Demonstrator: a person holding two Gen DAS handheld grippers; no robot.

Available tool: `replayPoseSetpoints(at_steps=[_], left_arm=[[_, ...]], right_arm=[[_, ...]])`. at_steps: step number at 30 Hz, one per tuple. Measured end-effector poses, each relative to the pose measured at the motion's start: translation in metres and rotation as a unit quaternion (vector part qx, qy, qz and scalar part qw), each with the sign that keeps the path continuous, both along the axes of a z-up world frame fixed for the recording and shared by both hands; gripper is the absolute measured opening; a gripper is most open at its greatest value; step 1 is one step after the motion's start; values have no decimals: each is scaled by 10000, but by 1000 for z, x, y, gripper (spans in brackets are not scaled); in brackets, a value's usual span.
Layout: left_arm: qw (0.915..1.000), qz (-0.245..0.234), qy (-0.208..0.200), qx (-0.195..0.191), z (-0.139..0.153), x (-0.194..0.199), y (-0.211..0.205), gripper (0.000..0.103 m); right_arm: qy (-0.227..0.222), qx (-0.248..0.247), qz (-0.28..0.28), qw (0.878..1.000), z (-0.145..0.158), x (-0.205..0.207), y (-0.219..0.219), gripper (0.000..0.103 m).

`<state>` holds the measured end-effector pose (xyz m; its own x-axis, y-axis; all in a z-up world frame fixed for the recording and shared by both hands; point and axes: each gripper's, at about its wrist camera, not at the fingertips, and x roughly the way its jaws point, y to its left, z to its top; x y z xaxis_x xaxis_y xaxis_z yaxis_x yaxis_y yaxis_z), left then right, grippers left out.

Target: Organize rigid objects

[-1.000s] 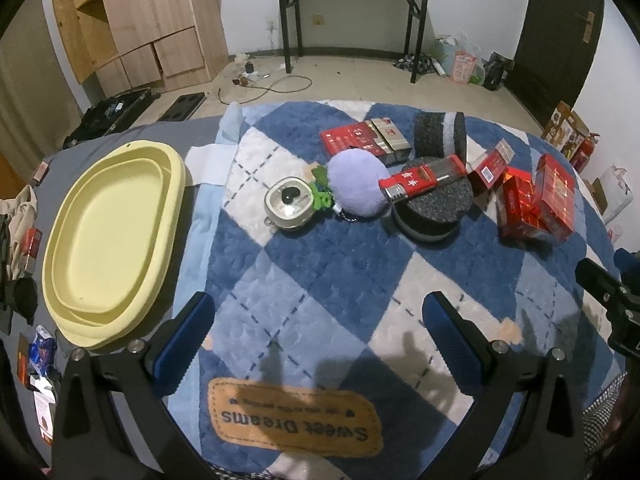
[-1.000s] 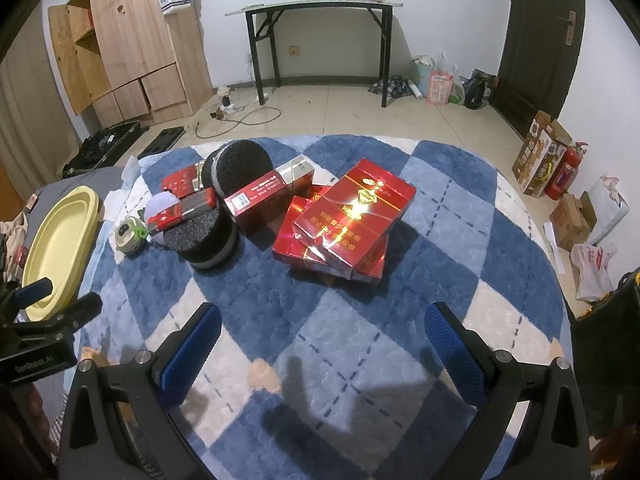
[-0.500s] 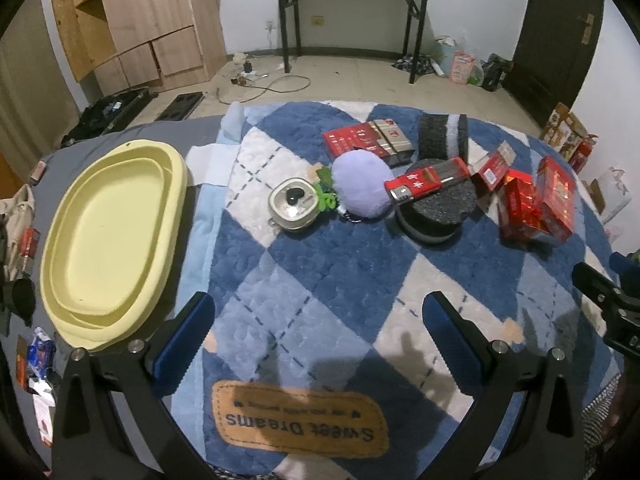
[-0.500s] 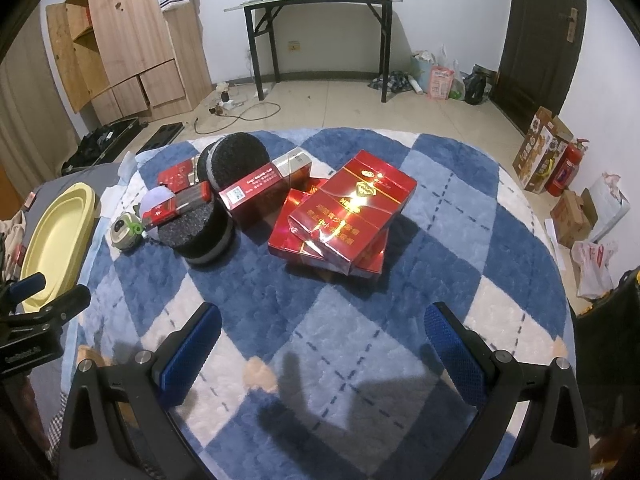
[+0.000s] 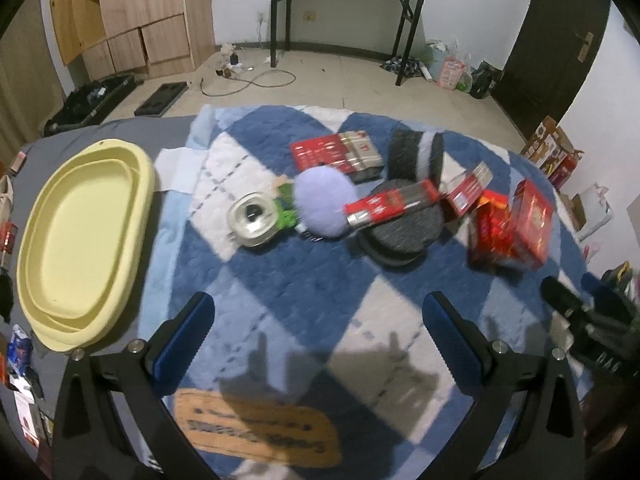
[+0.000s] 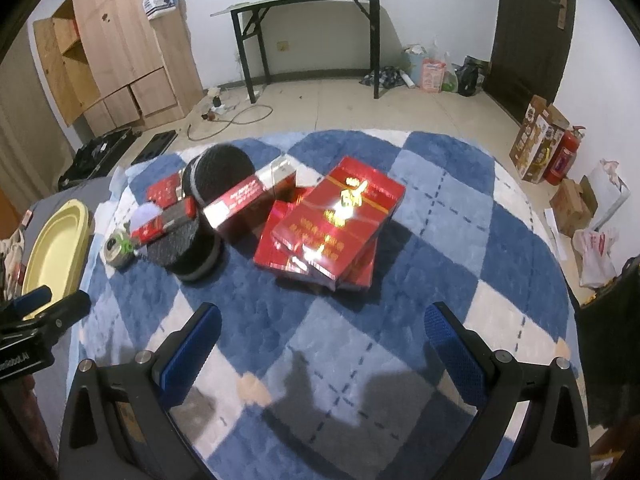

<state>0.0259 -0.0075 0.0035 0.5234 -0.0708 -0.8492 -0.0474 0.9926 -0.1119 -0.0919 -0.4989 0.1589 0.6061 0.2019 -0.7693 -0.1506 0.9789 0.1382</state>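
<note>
A pile of objects lies on the blue checked mat [image 5: 288,296]: stacked red boxes [image 6: 340,220] [image 5: 516,224], a slim red box [image 5: 388,204] on a black round sponge [image 5: 404,236], another black sponge on edge [image 5: 416,156], a lilac pompom [image 5: 324,204], a small round tin [image 5: 252,220] and a flat red box [image 5: 336,154]. A yellow oval tray [image 5: 84,240] sits at the left. My left gripper [image 5: 320,320] is open and empty, short of the tin. My right gripper [image 6: 320,328] is open and empty, short of the red boxes.
Small items lie along the grey sheet's left edge [image 5: 16,344]. Beyond the mat are bare floor, a black folding table [image 6: 304,4], a wooden cabinet [image 6: 120,56], a dark door [image 6: 532,28] and cardboard boxes [image 6: 540,144] by a fire extinguisher.
Both grippers have moved forward toward the pile, so the objects look nearer. Nothing on the mat has moved, and both jaws stay open.
</note>
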Motion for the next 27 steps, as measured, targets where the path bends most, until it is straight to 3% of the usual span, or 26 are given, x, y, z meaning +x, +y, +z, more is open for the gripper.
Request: replayPoseSetpoints(at_steps=[4,10,17,27], left_arm=[[10000,29,-23,-64,7,24,-16,103],[9987,330,299,-266,-2,67,-23,103],[9964,367,572,-509,-23,83,-29,103],[9953,454,631,-572,-39,103,-33,103]], right_arm=[[-86,-21,-46,10000,3,11,2,103],[-32,36,-214,9998,-3,37,3,103],[446,502,-572,9961,-13,69,-5,103],[507,452,-576,9960,-30,97,7,103]])
